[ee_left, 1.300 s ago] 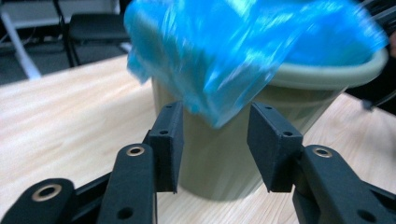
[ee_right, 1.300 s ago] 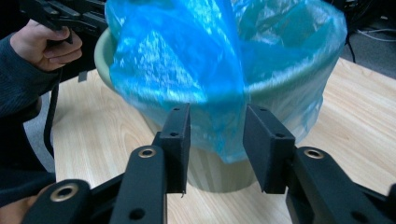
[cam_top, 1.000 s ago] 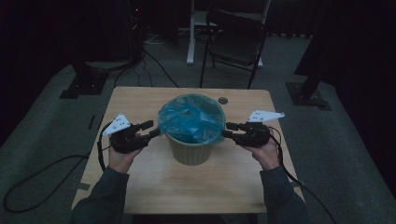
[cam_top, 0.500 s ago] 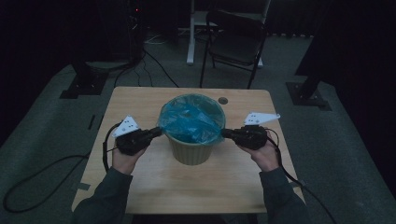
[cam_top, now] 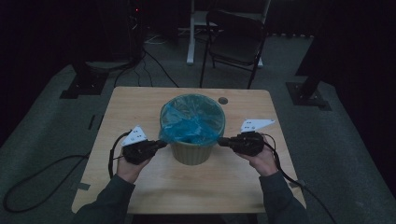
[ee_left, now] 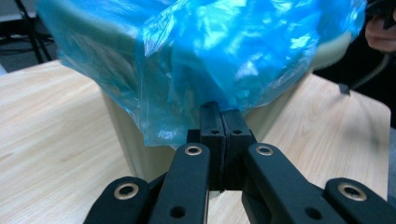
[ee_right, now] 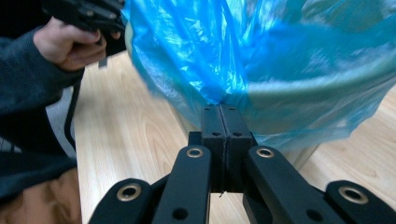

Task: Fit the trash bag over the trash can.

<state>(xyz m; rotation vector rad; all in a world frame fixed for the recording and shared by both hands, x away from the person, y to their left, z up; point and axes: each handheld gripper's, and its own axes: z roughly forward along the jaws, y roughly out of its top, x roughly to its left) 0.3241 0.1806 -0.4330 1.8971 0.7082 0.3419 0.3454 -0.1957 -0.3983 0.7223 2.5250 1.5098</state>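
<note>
The blue bin liner is pinched on opposite sides by the left gripper and right gripper (jaws pressed together) — the beige wastebasket is set mid-table.

You won't find any readable text, labels, brand marks or nos. on anything here; lighting's too dim.

Dim recording studio or lab, not home: black curtains all round, grey carpet floor with trailing black cables, dark stand bases (weighted feet), black folding metal chair beyond light wooden table.
</note>
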